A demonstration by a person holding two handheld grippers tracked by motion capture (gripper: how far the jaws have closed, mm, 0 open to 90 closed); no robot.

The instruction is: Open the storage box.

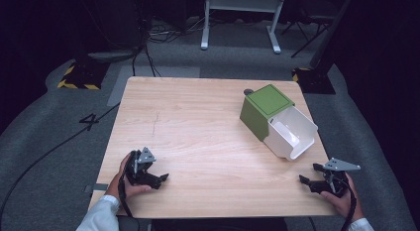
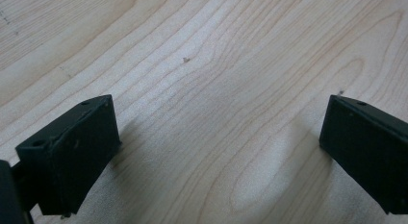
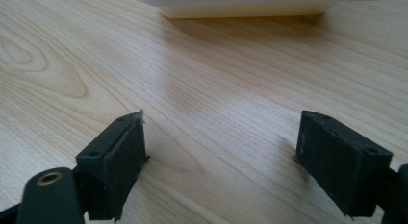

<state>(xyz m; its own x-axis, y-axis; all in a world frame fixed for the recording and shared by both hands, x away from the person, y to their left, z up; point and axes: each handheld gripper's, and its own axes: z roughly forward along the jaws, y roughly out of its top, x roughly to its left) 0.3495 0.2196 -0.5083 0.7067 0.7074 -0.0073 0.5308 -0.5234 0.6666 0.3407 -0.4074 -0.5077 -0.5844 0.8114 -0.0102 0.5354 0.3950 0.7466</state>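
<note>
Both grippers rest low on the pale wood-grain table, left gripper at lower left, right gripper at lower right, each with fingers spread wide and holding nothing, likely a ready pose. Right of centre sits a boxy green case with its smooth white plastic drawer pulled out, looks empty, probably facing the person for easy reach.

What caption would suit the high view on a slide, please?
Two open hand-held grippers, left and right, rest on a wooden table near a green-and-white box.
</note>
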